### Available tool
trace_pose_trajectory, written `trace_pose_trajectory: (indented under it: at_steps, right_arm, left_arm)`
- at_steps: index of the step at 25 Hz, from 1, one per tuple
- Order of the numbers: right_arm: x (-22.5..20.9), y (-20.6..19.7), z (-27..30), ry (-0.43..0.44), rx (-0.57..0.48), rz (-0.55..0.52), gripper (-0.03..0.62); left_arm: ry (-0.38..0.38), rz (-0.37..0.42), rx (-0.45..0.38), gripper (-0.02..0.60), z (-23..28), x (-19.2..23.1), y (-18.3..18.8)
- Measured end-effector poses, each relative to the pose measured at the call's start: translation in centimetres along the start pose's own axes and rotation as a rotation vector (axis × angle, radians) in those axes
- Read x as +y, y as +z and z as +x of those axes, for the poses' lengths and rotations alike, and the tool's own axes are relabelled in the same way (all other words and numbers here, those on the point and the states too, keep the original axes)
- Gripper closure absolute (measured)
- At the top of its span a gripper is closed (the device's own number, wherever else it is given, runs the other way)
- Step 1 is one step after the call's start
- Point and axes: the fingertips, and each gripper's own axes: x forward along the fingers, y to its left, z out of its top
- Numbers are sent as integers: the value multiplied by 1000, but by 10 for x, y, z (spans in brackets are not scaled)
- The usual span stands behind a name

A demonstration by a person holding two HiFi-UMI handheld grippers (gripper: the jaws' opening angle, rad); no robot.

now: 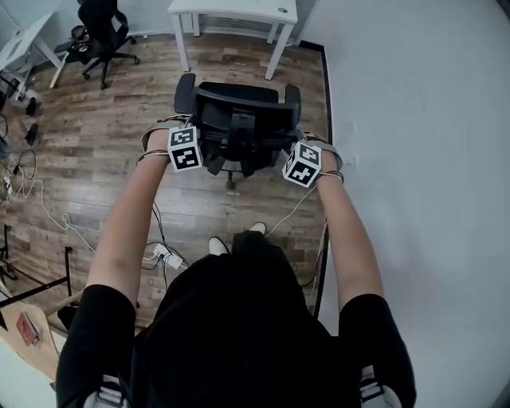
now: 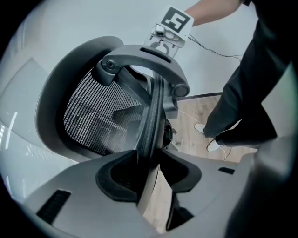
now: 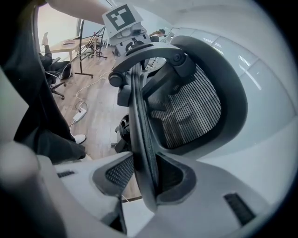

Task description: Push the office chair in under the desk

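Far off at your 10 o'clock stands a white table point(image 1: 22, 41), and beside it, at 11 o'clock, a second black chair point(image 1: 102, 33) well apart from your work. Loose cables point(image 1: 44, 209) snake over the wooden floor point(image 1: 103, 135) at 9 o'clock and run down to a power strip point(image 1: 164, 257) near your left shoe point(image 1: 216, 244) at 7 o'clock.

Your left gripper point(image 2: 151, 160) is clenched on the left edge of the office chair point(image 1: 239, 119) backrest; the dark frame runs straight between its jaws, with the mesh to the frame's left.

The office chair itself sits dead ahead, its back toward you and its seat facing the desk point(image 1: 233, 11) at 12 o'clock. It is short of the desk — a strip of wood floor lies between them, and the chair lines up with the gap between the two near desk legs.

Your right gripper point(image 3: 146, 172) is likewise clamped on the backrest's right edge, the frame pinched between its jaws. A thin cord point(image 1: 293, 209) trails from that wrist down to the floor.

At 3 o'clock the white wall point(image 1: 414, 119) runs alongside — the chair's right armrest point(image 1: 293, 96) is near its dark baseboard.
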Motion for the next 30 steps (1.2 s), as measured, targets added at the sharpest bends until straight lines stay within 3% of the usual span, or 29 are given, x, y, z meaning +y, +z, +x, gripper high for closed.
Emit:
trace_pose_trajectory:
  at_steps: [22,27,30]
  right_arm:
    - [-136,16,81,3,-22,-14,457]
    - [-190,22,107,17,-29,-29,457]
    - [-191,22,110,9,-43,-38,457]
  left_arm:
    - [-2,-38,28,430,68,140,-20]
    - [-17,-45,33,430,89,193,-25]
    - [-25,-53,46,430,93,192,-27]
